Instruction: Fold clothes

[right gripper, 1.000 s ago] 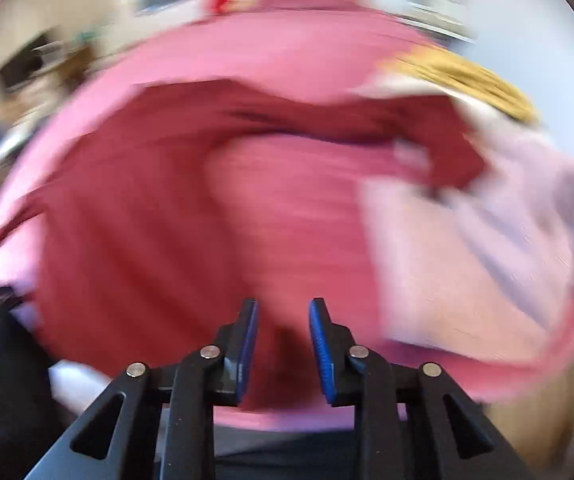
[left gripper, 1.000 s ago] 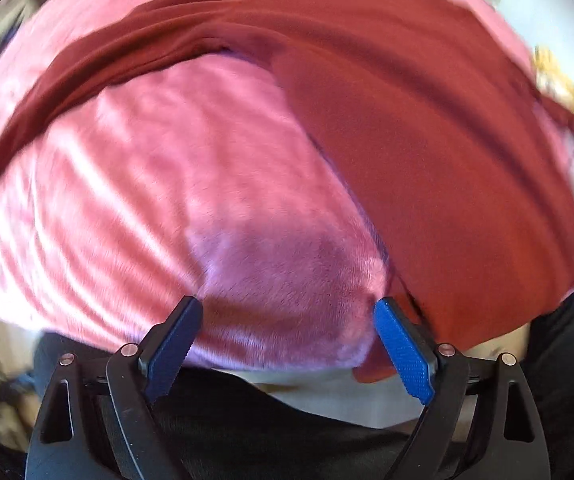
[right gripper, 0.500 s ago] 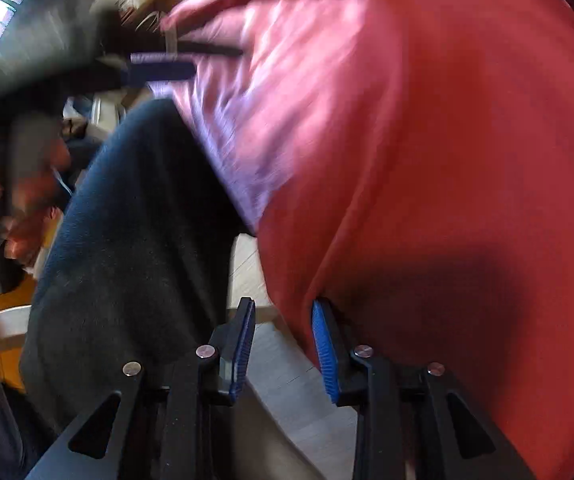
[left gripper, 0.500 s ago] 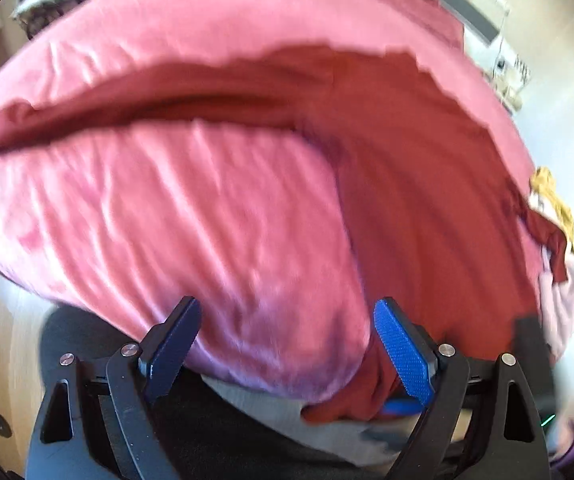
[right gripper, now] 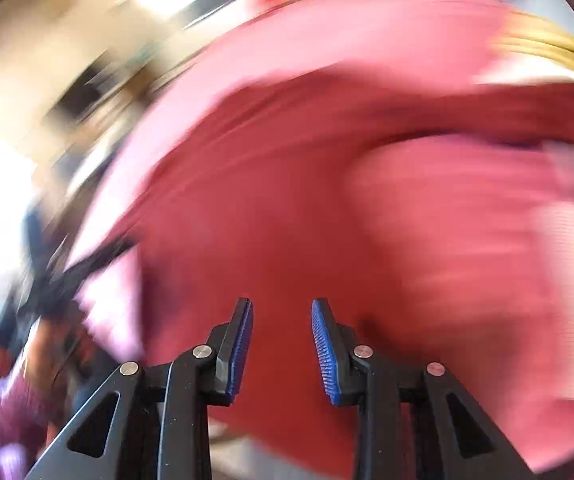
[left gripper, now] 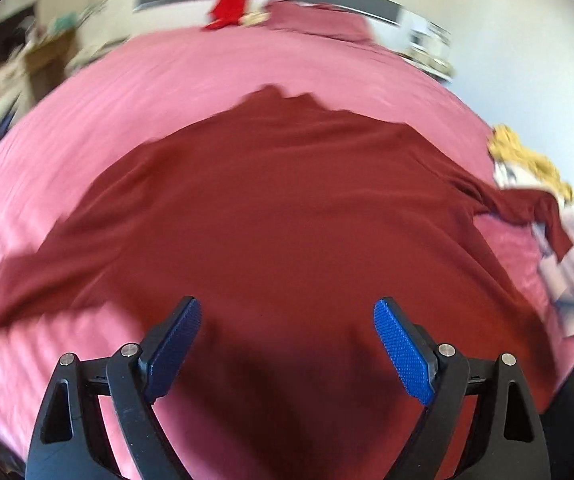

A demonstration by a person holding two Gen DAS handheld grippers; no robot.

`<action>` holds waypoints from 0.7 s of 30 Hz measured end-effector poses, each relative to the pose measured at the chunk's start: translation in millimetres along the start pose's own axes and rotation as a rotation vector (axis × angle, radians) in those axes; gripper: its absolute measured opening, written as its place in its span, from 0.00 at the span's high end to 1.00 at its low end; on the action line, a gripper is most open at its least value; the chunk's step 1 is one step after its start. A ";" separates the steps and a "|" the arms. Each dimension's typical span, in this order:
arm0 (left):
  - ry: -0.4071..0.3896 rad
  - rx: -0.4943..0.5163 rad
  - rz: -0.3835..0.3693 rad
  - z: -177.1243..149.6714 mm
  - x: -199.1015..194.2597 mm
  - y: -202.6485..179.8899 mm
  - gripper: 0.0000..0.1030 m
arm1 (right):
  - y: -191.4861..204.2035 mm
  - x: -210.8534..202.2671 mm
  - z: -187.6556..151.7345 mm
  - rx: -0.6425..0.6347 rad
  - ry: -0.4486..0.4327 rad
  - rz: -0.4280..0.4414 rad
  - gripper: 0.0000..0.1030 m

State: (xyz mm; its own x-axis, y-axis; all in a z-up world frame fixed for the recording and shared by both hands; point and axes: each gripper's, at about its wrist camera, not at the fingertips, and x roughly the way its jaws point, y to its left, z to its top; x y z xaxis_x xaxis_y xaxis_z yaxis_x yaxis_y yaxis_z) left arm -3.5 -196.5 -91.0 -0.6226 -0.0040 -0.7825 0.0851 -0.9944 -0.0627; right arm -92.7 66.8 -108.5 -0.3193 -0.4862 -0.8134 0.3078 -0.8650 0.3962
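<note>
Left wrist view shows my left gripper spread wide with nothing between its blue pads, hanging over a dark red long-sleeved shirt that lies spread on the pink bedspread, one sleeve stretched out left and the other reaching right toward a heap of yellow and pale clothes. Right wrist view is badly blurred, yet my right gripper stands part open and empty above the same red shirt.
</note>
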 end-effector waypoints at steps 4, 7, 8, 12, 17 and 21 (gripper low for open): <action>-0.030 0.164 0.110 -5.3 38.4 -30.2 0.13 | -90.9 -45.7 42.2 0.096 -0.125 -0.274 0.69; -0.035 0.120 0.068 -33.4 55.7 -21.2 0.12 | -141.8 -46.3 57.2 0.186 -0.079 -0.354 0.66; -0.048 0.088 0.038 -33.1 52.8 -13.9 0.12 | -154.5 -39.4 54.6 0.231 -0.057 -0.330 0.66; -0.024 0.039 -0.008 -29.3 57.9 3.7 0.10 | -192.5 -4.3 71.5 0.389 -0.030 -0.160 0.66; -0.027 0.055 0.016 -28.0 59.2 9.3 0.09 | -186.0 4.5 86.9 0.410 -0.066 0.056 0.93; -0.024 0.054 0.017 -28.6 60.0 10.0 0.09 | -180.3 -41.3 119.4 0.470 -0.205 0.290 0.93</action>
State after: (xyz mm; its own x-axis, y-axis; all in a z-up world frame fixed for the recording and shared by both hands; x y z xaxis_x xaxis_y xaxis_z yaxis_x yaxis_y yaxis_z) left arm -17.7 -203.7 -156.3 -0.6400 -0.0224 -0.7680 0.0538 -0.9984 -0.0157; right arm -242.0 228.1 -95.5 -0.4624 -0.6845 -0.5636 -0.0073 -0.6327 0.7744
